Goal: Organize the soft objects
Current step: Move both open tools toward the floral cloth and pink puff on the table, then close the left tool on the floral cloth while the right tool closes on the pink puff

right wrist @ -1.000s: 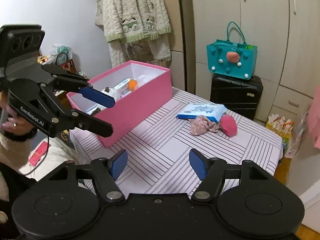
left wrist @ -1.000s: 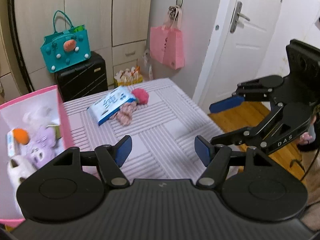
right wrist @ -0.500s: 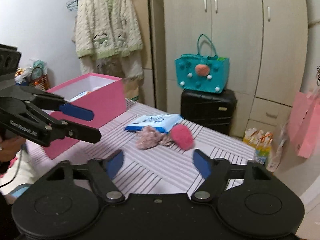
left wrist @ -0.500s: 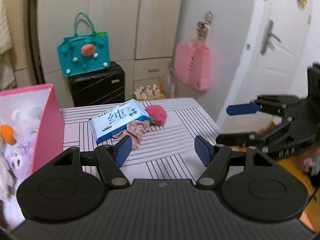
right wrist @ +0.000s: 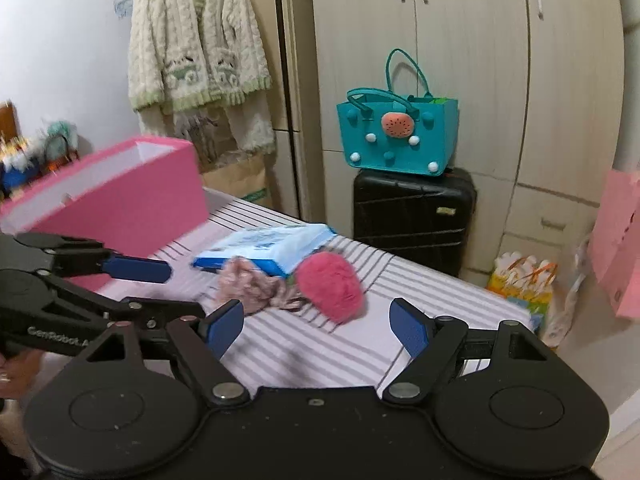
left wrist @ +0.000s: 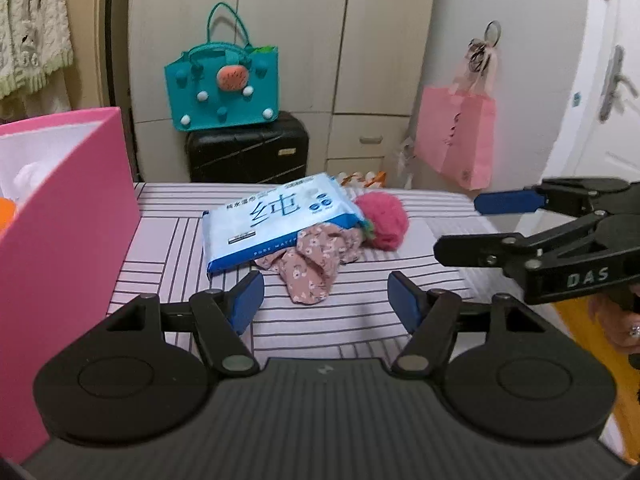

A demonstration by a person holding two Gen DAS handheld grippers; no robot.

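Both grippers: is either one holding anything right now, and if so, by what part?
Nothing is held. The left gripper and right gripper are both open and empty, short of the floral cloth, wipes pack and pink pompom on the table.

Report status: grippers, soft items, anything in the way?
Left gripper and right gripper open, empty. Floral cloth, red pompom, wipes pack bunched on table, outside pink box. Path clear.

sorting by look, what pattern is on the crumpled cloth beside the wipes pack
Dusty pink crumpled cloth with a small white floral print; clearest in the left wrist view.
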